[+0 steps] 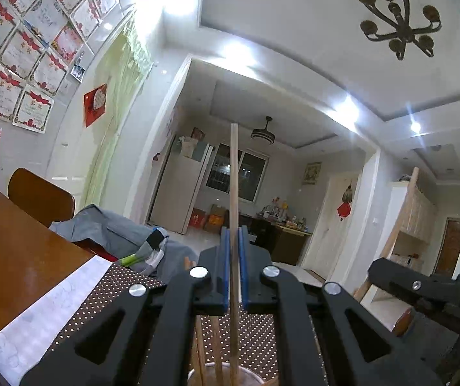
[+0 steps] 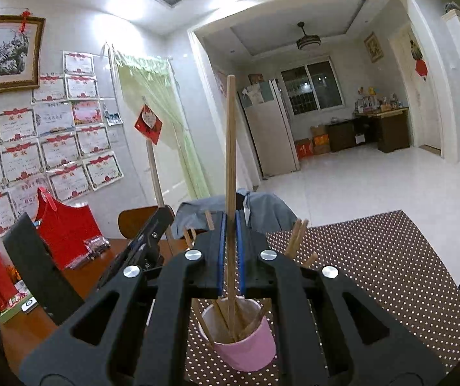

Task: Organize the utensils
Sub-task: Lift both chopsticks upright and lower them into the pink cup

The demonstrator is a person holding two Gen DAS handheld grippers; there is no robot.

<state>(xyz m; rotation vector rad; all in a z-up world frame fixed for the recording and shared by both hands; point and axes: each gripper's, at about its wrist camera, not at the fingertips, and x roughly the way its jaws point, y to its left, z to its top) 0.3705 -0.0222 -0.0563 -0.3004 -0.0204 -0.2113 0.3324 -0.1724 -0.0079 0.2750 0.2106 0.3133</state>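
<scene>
Wooden chopstick [image 1: 234, 193] sits upright, pinched between our left gripper [image 1: 234, 276] pads, lower end reaching toward the cup rim [image 1: 223, 373] at the view's bottom edge, over the dotted mat [image 1: 126, 284] on the desk [image 1: 14, 251]. On the right, our right gripper [image 2: 230, 257] is clamped narrow on a second chopstick [image 2: 230, 148], its tip already inside the pink cup [image 2: 246, 350] among other sticks, cup on the mat's near-left part. We judge this the dropping-in step; next both claws need to open and let the sticks slide down.
</scene>
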